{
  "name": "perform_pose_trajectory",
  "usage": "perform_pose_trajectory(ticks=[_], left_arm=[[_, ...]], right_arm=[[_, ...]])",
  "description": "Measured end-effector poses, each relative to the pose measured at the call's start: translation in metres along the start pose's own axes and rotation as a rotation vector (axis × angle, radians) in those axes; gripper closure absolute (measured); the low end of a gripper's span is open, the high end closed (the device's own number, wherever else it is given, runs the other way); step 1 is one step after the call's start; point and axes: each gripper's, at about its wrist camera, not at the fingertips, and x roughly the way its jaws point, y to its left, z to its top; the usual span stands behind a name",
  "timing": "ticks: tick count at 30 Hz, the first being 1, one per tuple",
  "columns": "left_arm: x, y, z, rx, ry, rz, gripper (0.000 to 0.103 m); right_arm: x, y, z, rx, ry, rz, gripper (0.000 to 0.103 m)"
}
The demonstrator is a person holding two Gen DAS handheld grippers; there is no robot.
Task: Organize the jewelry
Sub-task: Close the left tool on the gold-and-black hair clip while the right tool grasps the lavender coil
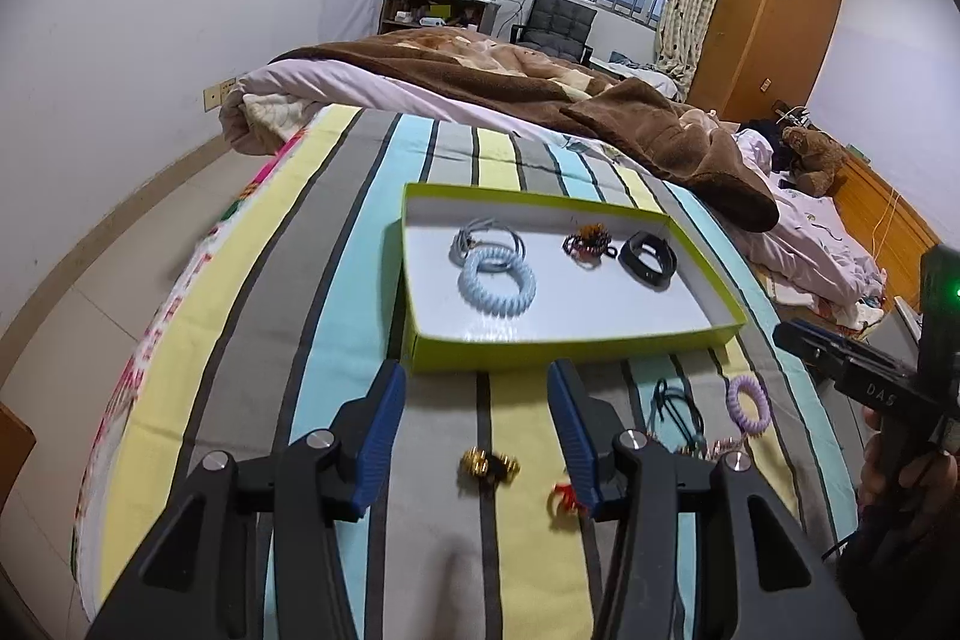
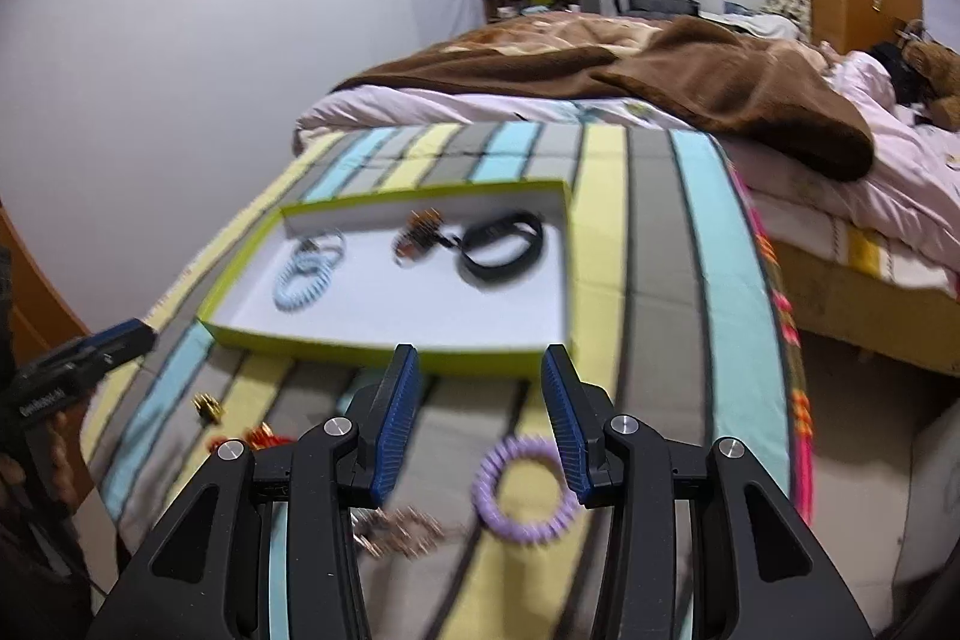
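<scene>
Left gripper (image 1: 475, 385): jaws spread wide, nothing between them, angled down and forward. Right gripper (image 2: 477, 370): jaws also spread, empty, same downward tilt. Each is hand-held, seen at the edge of the other's view, well apart

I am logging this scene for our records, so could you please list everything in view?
Box: 1, lime green, white inside, on striped bedspread.
Spiral hair ties: 2; light blue in box, purple on bedspread.
Black band: 1, in box.
Grey loop: 1, in box.
Dark beaded piece: 1, in box.
Gold piece: 1, on bedspread.
Red-yellow piece: 1, on bedspread.
Brown blanket: 1, behind box.
Left gripper: fingers open.
Right gripper: fingers open.
</scene>
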Motion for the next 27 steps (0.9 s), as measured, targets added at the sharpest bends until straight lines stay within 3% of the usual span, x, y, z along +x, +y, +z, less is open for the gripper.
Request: perform_pose_trajectory(ticks=[12,23,27], left_arm=[[-0.007,0.016,-0.029,-0.044,0.011,0.016,0.050],[0.005,0.012,-0.039,-0.006,0.074,0.002,0.049],[0.011,0.009,-0.040,0.012,0.090,0.002,0.049]], right_arm=[[0.003,-0.024,-0.043,0.007,0.074,-0.148,0.060],[0.017,-0.024,-0.048,0.000,0.129,-0.128,0.060],[0.020,-0.018,-0.049,-0.031,0.140,-0.129,0.078]])
